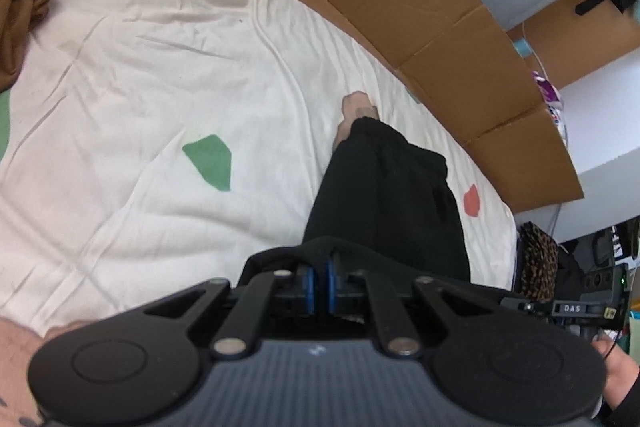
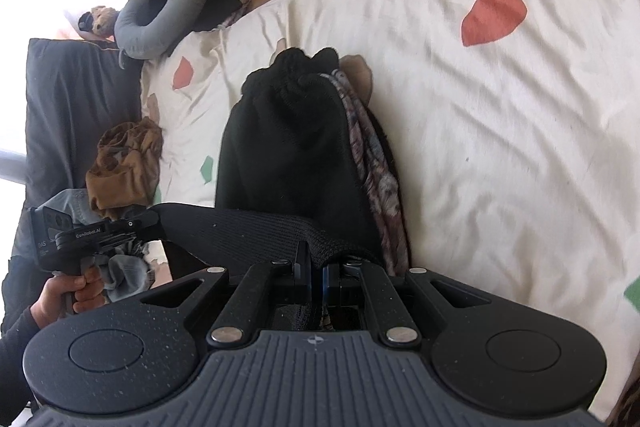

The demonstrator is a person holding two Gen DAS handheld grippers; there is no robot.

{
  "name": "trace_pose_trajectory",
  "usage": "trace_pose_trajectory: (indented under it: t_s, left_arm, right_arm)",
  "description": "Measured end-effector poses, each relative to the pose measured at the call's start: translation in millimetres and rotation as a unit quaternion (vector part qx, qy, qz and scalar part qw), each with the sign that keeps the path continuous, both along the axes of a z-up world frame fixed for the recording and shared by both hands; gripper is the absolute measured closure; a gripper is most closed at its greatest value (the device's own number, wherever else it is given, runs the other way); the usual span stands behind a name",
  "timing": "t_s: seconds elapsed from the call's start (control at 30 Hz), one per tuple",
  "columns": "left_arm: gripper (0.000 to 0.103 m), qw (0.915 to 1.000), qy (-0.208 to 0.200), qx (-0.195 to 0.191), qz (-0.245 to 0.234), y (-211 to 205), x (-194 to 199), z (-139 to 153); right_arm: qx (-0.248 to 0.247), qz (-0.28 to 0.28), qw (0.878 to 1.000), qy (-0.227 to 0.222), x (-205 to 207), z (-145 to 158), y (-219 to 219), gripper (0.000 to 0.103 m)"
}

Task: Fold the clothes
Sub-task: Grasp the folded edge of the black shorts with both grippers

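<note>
Black garment [image 2: 288, 143] hanging over the white patterned bedspread [image 1: 140, 75], pinched at its top edge by both tongs.

Cardboard sheet [image 1: 440, 39] borders the bedspread's far side; left gripper [image 1: 319, 281] and right gripper [image 2: 316, 277] are clenched on the fabric, whose patterned lining [image 2: 376, 155] is partly hidden.

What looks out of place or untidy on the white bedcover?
A crumpled brown garment lies bunched near the edge of the white patterned bedcover, unfolded. A purple-grey patterned cloth sticks out along one side of the held black knit garment.
</note>
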State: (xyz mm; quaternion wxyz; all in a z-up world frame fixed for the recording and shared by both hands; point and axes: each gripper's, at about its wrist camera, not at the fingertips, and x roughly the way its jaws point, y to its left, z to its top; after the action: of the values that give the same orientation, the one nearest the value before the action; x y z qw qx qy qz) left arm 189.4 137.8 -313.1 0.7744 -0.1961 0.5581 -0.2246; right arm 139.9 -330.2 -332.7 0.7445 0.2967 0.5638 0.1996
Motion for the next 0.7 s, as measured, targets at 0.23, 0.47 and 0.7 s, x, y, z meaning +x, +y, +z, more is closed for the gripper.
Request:
trace_pose_trajectory:
  t_s: [0.23, 0.47, 0.7]
  left_arm:
    - [0.096, 0.9999, 0.003, 0.008, 0.006, -13, 17, -20]
    - [0.067, 0.9993, 0.024, 0.023, 0.015, -15, 17, -23]
    - [0.047, 0.9968, 0.013, 0.078, 0.009, -9, -7, 21]
  right_arm:
    - [-0.016, -0.015, 1.000, 0.013, 19, -21, -3, 0.099]
    - [-0.007, -0.041, 0.999, 0.026, 20, -23, -9, 0.049]
    - [0.001, -0.054, 0.998, -0.017, -4, 9, -26, 0.038]
